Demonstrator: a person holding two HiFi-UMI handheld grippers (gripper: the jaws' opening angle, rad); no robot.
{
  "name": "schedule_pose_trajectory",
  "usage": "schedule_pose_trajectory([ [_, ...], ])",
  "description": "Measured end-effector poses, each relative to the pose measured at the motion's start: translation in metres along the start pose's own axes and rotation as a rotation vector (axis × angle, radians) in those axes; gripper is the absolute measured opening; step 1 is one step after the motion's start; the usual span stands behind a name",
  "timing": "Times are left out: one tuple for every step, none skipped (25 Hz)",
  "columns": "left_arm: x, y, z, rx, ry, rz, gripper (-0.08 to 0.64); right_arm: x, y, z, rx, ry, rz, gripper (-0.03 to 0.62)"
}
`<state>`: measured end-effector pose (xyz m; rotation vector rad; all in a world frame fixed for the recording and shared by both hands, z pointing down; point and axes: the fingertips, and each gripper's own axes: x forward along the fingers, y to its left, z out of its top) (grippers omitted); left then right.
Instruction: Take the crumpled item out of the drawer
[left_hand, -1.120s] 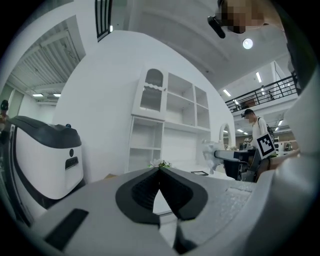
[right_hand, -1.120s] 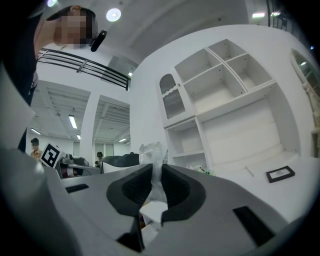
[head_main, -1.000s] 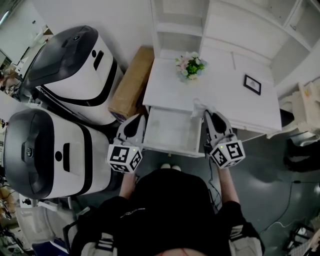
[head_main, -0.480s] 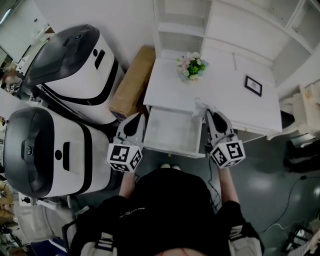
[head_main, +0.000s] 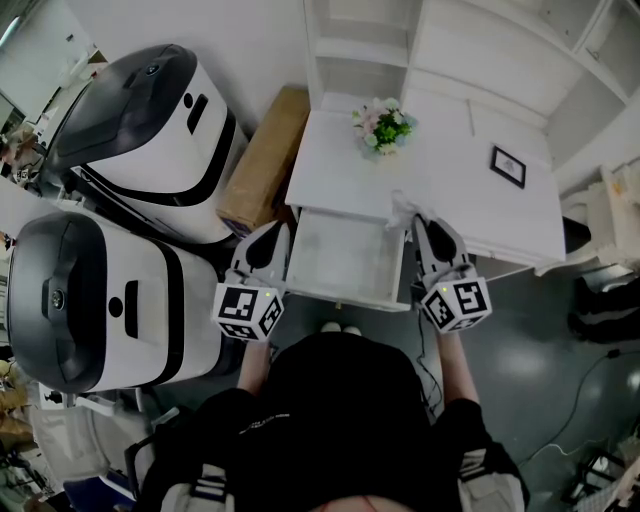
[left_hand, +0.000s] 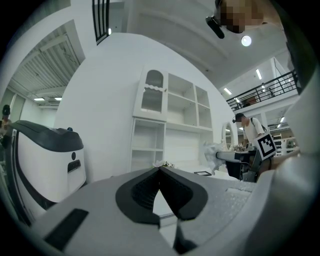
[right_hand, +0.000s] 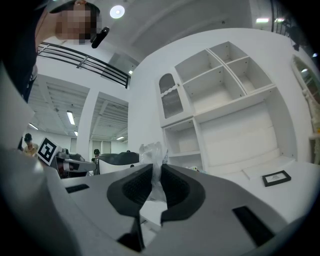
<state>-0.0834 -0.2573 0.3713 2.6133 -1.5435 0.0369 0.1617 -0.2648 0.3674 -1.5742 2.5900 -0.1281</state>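
The drawer (head_main: 345, 262) stands pulled out from the front of the white bench (head_main: 450, 190), toward the person, with a gripper on either side of it. The right gripper (head_main: 418, 224) lies along the drawer's 3 o'clock side. Its jaws are clamped on the crumpled item (head_main: 402, 208), a thin, whitish, wrinkled piece. In the head view the item sits at about 1 o'clock from the drawer's middle, over the far right corner where the drawer meets the bench top. In the right gripper view the right gripper (right_hand: 153, 167) has both dark pads pressed against the crumpled item (right_hand: 152, 155), and a tuft of it sticks up past the tips.

The left gripper (head_main: 282, 230) lies along the drawer's 9 o'clock side. In its own view the left gripper (left_hand: 160, 170) has its jaw tips together with nothing between them. The crumpled item (left_hand: 210, 149) shows there at about 3 o'clock, at the tip of the other gripper.

On the bench, a bunch of flowers (head_main: 382, 127) stands at 12 o'clock from the drawer and a small picture frame (head_main: 505, 167) lies at 2 o'clock. A cardboard box (head_main: 262, 165) leans beside the bench at 11 o'clock. Two large white and black machines (head_main: 140, 130) sit at 9 to 10 o'clock.
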Motion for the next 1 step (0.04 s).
schedule_pose_trajectory([
  [0.0006,0.0002,0.0001,0.000,0.000,0.002,-0.002,0.0000,-0.0013,-0.0003,-0.001,0.001,-0.002,0.035],
])
